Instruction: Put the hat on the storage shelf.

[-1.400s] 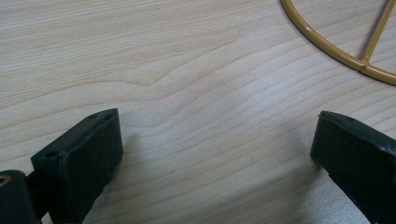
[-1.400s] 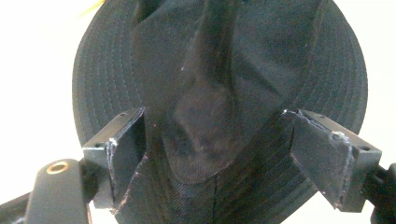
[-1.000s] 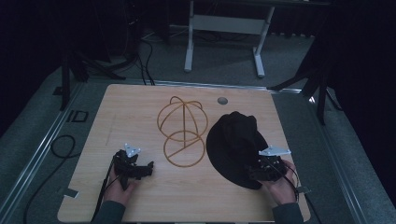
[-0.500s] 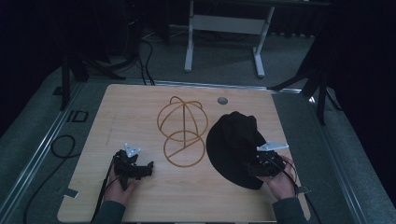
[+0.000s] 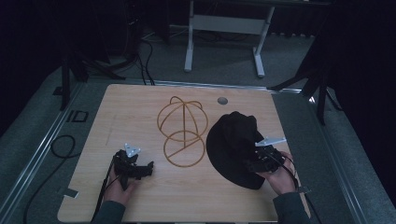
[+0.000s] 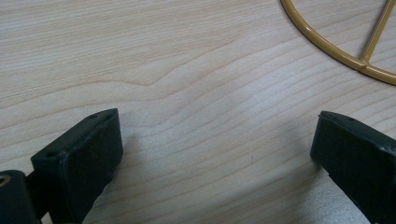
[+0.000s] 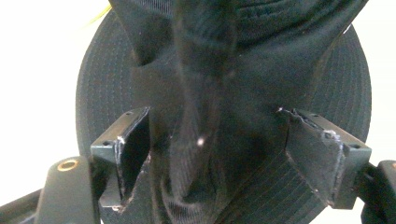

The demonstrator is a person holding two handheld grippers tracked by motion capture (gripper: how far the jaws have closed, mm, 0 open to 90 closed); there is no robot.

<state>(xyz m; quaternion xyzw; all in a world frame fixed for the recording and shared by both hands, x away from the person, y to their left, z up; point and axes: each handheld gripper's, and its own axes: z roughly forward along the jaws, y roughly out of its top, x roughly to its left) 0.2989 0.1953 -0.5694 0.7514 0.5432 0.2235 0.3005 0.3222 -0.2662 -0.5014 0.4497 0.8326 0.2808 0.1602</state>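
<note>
Two grippers, both with jaws spread: the right gripper [image 5: 258, 157] has crept left onto the black cap [image 5: 233, 144] at the table's near right — jaws straddling a fabric fold, likely about to pinch. The left gripper [image 5: 140, 169] stays put beside the wire stand [image 5: 183, 133].

Pale grained wood is showing on the table [image 5: 140, 112], glossy golden metal on the wire stand [image 5: 182, 132], matt stitched cloth on the black cap [image 7: 224, 70].

A black hat [image 5: 233, 149], a gold wire stand [image 5: 182, 133], pale wood-grain table [image 5: 140, 107].
</note>
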